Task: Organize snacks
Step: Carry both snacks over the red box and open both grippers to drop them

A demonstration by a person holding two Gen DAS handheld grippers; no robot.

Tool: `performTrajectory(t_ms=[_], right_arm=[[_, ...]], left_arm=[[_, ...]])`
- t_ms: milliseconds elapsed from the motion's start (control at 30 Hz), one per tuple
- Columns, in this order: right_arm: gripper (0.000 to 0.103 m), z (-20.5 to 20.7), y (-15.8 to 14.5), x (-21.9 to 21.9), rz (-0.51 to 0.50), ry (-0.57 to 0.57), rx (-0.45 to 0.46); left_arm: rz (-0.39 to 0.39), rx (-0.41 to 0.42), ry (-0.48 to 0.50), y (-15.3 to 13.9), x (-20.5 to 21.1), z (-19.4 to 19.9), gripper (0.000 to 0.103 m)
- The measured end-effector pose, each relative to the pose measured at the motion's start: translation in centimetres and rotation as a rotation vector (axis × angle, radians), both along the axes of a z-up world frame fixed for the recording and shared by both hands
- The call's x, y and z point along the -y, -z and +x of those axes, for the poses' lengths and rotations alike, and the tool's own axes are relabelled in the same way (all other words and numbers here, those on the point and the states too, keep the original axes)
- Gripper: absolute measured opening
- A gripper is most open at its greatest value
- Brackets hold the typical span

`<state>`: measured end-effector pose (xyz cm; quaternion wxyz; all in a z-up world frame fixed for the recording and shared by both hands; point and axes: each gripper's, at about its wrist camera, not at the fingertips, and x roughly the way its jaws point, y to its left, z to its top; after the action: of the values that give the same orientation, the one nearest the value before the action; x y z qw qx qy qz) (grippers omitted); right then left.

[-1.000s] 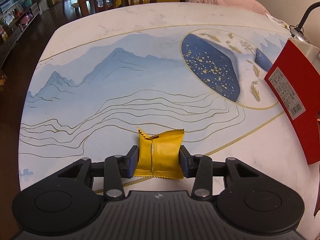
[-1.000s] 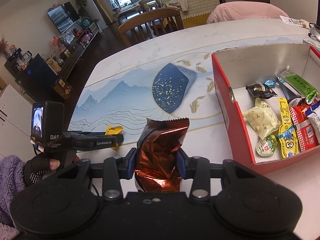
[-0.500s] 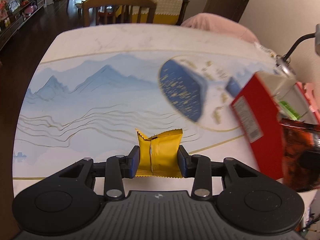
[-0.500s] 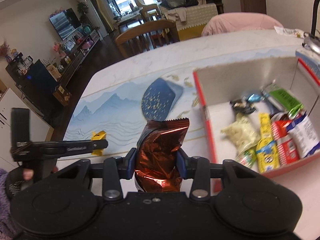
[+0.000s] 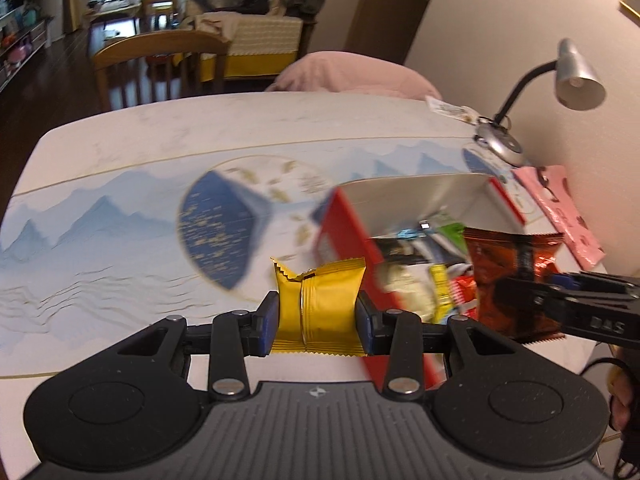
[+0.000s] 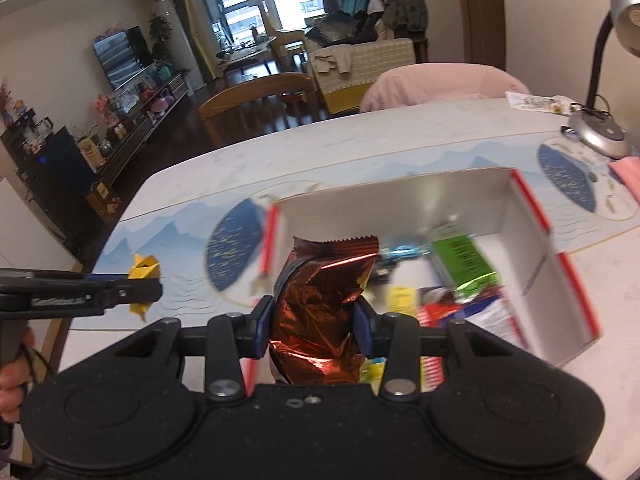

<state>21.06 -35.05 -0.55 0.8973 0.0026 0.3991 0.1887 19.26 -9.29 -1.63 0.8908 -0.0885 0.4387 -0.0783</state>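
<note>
- Closest in, the left gripper [image 5: 318, 322] has its fingers clamped on a small yellow packet [image 5: 318, 306], pinched at both sides and held upright above the table [image 5: 120, 240], just short of the box's near red wall.
- The right gripper [image 6: 313, 330] has its fingers pressed together on a crinkly copper-red foil packet [image 6: 322, 312]; from the left wrist view this packet hangs over the open box.
- The step in hand, as I read it, is the carry: both snacks are in the air on their way to the red box [image 6: 576, 280], neither yet dropped.
- Next move, to my mind: the right gripper only needs to lower a little and part its fingers over a bare patch of the box floor; the left one has to clear the near wall first (the yellow packet sits low beside it and could catch on the edge).
- Inside the box lie other snacks, among them a green packet [image 6: 464, 256] and a yellow one, all smeared by motion.
- Writing: the side of the right gripper shows "DAS" in the left wrist view; print on the snack wrappers is too blurred to read.
- Farther off, a pink packet [image 5: 560, 212] lies beyond the box, beside the base of a silver desk lamp [image 5: 576, 76].
</note>
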Motion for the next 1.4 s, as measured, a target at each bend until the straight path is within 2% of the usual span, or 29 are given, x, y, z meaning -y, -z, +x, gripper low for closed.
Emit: performTrajectory(t_ms=[300,600,1100,1400], right_arm=[[0.039,3.2,1.3,5.6,-0.038,0.013,-0.031],[0.039,5.1,3.1,7.7,-0.067,-0.005,-0.071],[0.040,7.0,4.6,7.3,-0.082,-0.040,-0.119],[0.045,7.0,4.7,7.5,-0.070,-0.028,-0.128]], left_arm=[[0.030,-0.025,0.083,-0.1,8.0,2.6,0.038],[0.111,-0.105,0.129,2.9,13.5,5.9,0.038],[0.197,-0.230,0.122,7.8,16.5,9.7,0.039],[0.203,-0.230,0.131,8.4,16.7,9.6,0.040]])
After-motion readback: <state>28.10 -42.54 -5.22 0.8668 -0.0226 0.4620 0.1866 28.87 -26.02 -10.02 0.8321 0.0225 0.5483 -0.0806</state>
